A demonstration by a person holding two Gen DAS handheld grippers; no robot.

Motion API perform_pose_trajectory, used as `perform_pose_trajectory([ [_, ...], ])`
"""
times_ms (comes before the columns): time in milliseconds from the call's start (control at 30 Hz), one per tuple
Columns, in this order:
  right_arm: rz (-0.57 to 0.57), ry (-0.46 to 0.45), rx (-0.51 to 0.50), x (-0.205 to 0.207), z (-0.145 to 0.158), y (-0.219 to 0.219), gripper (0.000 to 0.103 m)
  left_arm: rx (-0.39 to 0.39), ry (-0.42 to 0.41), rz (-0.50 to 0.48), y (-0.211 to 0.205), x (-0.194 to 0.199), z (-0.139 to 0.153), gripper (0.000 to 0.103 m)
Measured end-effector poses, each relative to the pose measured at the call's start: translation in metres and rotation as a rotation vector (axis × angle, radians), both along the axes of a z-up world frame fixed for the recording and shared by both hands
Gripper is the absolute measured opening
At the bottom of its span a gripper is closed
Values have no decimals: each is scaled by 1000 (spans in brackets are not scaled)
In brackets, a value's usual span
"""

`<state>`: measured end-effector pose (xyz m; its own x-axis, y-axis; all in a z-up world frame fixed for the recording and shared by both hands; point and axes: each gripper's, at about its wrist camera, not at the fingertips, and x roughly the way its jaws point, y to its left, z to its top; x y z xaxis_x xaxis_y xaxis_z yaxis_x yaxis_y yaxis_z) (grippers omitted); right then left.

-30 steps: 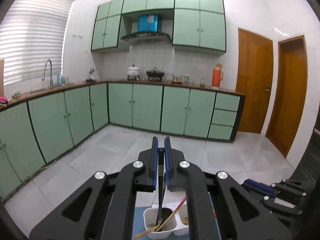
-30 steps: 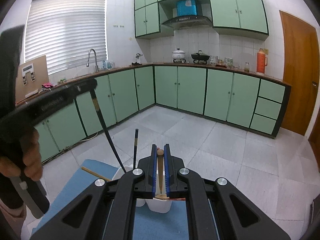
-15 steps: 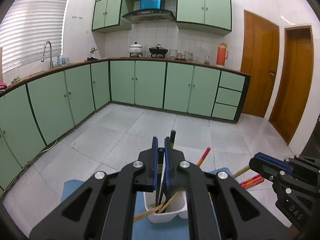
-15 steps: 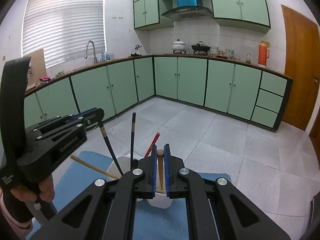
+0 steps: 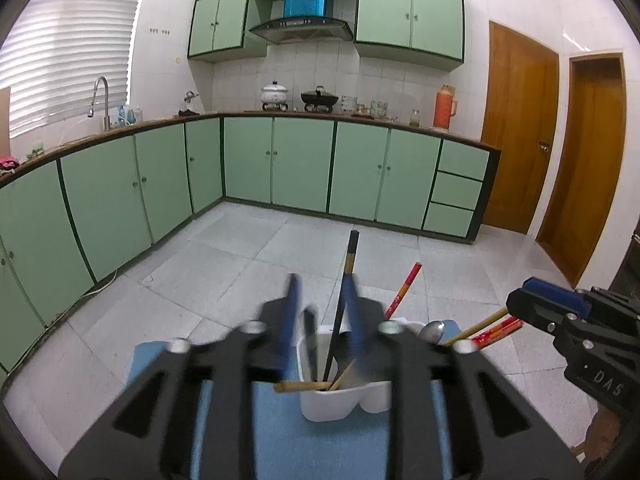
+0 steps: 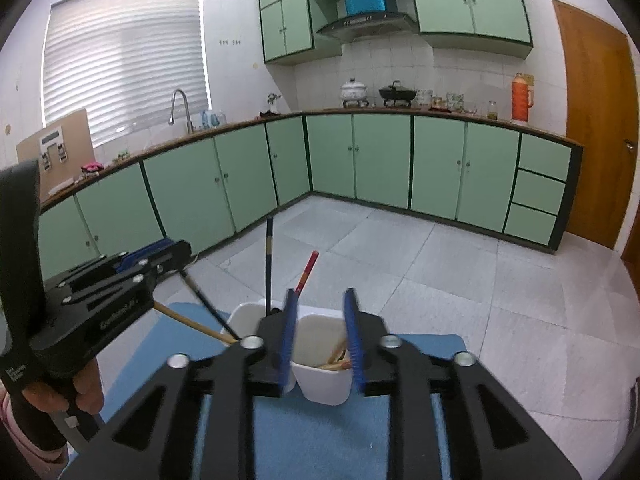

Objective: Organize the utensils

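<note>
Chopsticks (image 5: 347,280) stand in the white divided holder (image 5: 344,400) on the blue mat (image 5: 280,440), both hand-held grippers, left (image 5: 322,322) and right (image 6: 320,332), opening with nothing gripped; best lift straight up, avoiding tipping it.

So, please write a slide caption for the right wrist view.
Right gripper opening above the white utensil holder on a blue mat.

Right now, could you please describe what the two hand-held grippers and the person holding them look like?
Both are matte black angular frames with silver bolts and blue-padded fingers. The left hand-held gripper shows white lettering on its side and a black handle in the right wrist view, gripped by a hand above a pink striped sleeve. The right hand-held gripper bears white "DAS" lettering in the left wrist view.
</note>
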<state>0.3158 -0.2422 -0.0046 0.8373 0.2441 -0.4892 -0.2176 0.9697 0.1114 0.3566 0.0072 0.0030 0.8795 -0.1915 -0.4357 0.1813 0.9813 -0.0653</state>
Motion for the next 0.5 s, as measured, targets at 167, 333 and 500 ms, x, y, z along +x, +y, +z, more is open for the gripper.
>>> perform_pose_trajectory([
  [167,-8,-41,11,-20,11,-3,38,-21,-26,-4,6,-23,8,45],
  [333,-20,-76,32,-48,16,-9,45,-28,-42,-3,11,-48,8,58],
  [500,-27,-101,43,-78,16,-13,53,-28,-45,-4,16,-80,6,73],
])
